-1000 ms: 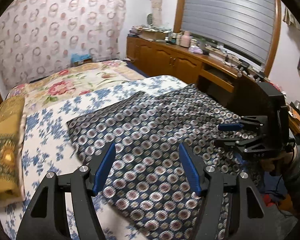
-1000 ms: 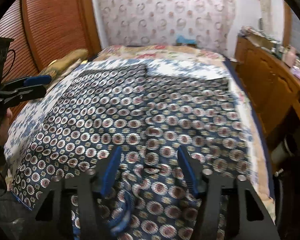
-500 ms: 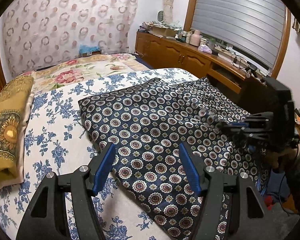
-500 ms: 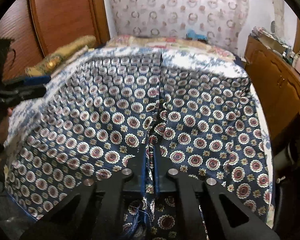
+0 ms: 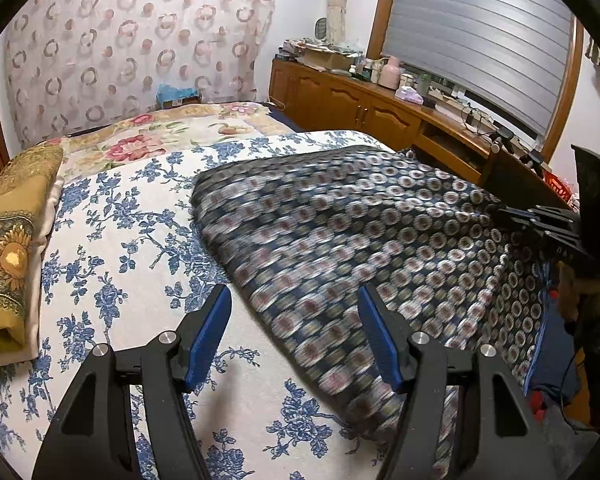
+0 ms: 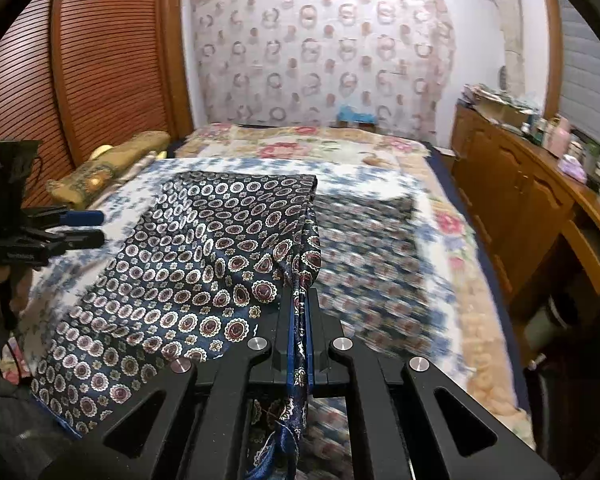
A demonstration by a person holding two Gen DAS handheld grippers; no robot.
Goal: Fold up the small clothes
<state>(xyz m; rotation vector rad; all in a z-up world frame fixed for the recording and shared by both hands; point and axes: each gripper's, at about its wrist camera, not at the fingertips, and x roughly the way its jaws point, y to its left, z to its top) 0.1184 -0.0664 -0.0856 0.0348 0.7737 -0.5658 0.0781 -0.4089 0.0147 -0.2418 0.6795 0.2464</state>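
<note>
Pinching the patterned cloth by its near edge, our right gripper lifts it over the bed; our left gripper hangs spread and empty; the slick fabric may slip from so narrow a bite

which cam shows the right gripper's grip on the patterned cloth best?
Right wrist view: the right gripper is shut on the sharp navy medallion-print cloth. Left wrist view shows that gripper side-on at the frame edge, cloth blurred.
</note>
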